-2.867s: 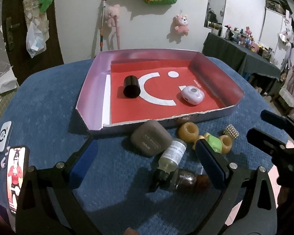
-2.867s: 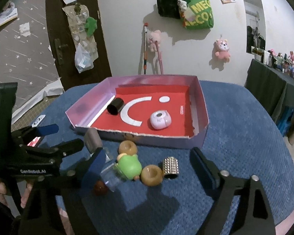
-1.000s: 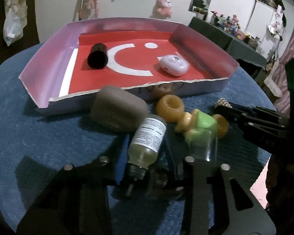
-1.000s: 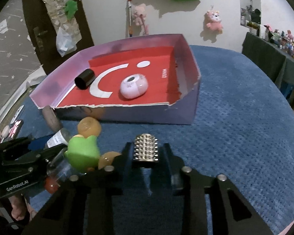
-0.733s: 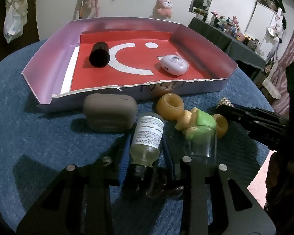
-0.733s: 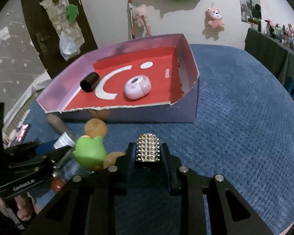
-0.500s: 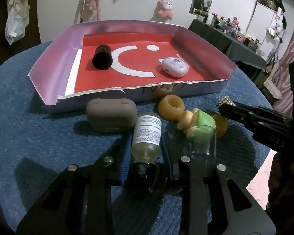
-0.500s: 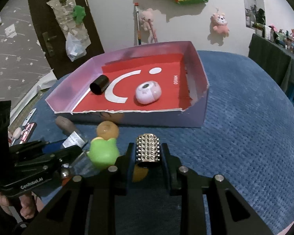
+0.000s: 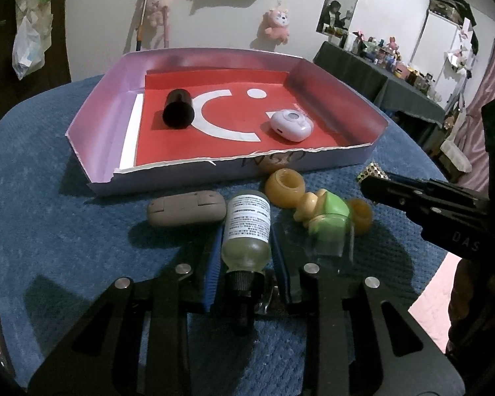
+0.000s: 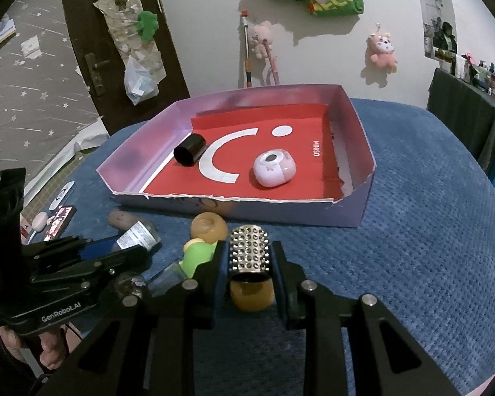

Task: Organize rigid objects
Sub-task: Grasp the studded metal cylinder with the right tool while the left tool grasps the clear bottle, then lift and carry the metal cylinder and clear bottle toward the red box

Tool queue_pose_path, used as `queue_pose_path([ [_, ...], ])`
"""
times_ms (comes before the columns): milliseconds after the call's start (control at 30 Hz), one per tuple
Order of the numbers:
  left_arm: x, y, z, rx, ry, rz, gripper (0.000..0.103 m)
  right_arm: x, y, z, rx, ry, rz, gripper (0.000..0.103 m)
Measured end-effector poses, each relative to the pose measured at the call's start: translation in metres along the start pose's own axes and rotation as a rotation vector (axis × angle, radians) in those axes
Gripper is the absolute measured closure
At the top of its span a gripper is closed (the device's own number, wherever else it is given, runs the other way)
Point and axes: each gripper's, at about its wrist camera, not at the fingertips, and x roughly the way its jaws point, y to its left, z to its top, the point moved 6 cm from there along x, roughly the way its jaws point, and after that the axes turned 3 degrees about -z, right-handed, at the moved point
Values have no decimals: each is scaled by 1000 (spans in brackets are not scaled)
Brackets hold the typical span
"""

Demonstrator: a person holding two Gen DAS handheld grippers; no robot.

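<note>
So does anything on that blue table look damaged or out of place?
Yes: the purple tray has a torn, ragged front edge, with the wall nearly gone there. Inside, the black cylinder lies on its side rather than upright. The bottle and the studded cylinder are each clamped between jaws.

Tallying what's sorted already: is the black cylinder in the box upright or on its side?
On its side. The black cylinder lies on the box's red floor, its round end facing the camera.

A round worktop (image 9: 43, 171) covered in blue textured cloth carries a shallow purple cardboard tray (image 9: 92, 112) (red-lined), a grey-brown oval case (image 9: 186, 212), amber rings (image 9: 284, 186), a green-capped toy (image 9: 326, 221) and a phone (image 10: 60, 222) at its edge.
</note>
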Motion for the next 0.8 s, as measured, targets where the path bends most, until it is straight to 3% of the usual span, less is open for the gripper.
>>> queue_pose_path([
  [800, -26, 6, 14, -5, -77, 12, 76, -5, 24, 7, -47, -13, 57, 76],
])
